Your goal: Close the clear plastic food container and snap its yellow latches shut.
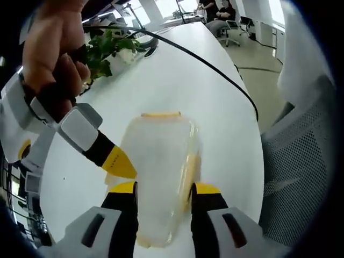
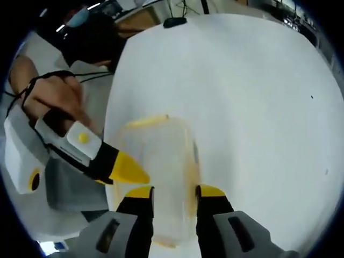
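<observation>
Clear container (image 1: pixel 161 161) (yellow latches (image 1: pixel 160 115))

Clear container (image 1: pixel 161 161), yellow latches (image 1: pixel 160 114); white table (image 1: pixel 177 80); yellow-tipped black fingers (image 1: pixel 122 189); green plant (image 1: pixel 107 48).

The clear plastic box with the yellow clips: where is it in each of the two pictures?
Left gripper view: the box lies low in the middle, on the white table.
Right gripper view: the box lies low, left of middle.
Shared landmark: the yellow clip on its far end.
</observation>
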`<state>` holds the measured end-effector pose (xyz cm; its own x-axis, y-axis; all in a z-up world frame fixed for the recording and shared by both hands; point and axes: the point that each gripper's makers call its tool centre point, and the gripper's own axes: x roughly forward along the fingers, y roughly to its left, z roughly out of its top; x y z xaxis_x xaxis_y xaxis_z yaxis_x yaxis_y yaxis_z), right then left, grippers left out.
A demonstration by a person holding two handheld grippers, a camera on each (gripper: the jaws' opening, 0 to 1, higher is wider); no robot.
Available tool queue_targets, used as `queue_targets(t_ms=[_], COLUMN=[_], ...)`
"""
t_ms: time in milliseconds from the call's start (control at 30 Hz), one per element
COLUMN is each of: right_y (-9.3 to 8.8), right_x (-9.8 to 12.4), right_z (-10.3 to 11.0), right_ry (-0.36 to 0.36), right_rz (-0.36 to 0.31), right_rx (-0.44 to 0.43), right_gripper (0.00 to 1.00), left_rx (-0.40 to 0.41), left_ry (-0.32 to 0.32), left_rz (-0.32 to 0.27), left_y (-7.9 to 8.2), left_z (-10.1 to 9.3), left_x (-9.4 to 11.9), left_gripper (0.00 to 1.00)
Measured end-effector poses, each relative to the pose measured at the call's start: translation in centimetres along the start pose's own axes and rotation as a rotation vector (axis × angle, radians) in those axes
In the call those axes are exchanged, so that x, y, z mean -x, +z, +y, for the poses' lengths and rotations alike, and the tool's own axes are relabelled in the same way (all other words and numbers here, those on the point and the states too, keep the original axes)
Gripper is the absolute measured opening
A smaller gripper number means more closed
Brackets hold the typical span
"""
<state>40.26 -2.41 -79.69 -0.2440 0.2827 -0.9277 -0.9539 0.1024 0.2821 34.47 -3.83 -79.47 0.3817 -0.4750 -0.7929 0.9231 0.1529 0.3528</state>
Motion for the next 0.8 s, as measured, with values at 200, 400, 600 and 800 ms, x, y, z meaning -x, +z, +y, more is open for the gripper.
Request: queue_targets(t_ms=[200,400,600,800], right_y=[-0.23,-0.34,-0.21,-0.17], right_x=[0.12,0.21,0.35,0.44], right_z=[0.02,0.06,0.17,0.11], right_ry=[-0.006,-0.012,-0.032,-0.049], right_rz=[-0.009,-0.048,-0.068,-0.074], right_rx=[0.012,-0.002,0.033,0.026], right_gripper=[0.29,0.31,0.31,0.31], left_rx=[-0.008,0.001,-0.003,-0.004], left_ry=[0.009,0.018,0.013,0.005], left_rz=[-0.007,-0.012,-0.008,-0.007], left_y=[0.11,0.27,0.33,0.32], left_z=[0.02,0.03,0.06,0.08], left_x=[0.06,0.09,0.08,0.21], left_gripper=[0.38,0.39,0.40,0.41])
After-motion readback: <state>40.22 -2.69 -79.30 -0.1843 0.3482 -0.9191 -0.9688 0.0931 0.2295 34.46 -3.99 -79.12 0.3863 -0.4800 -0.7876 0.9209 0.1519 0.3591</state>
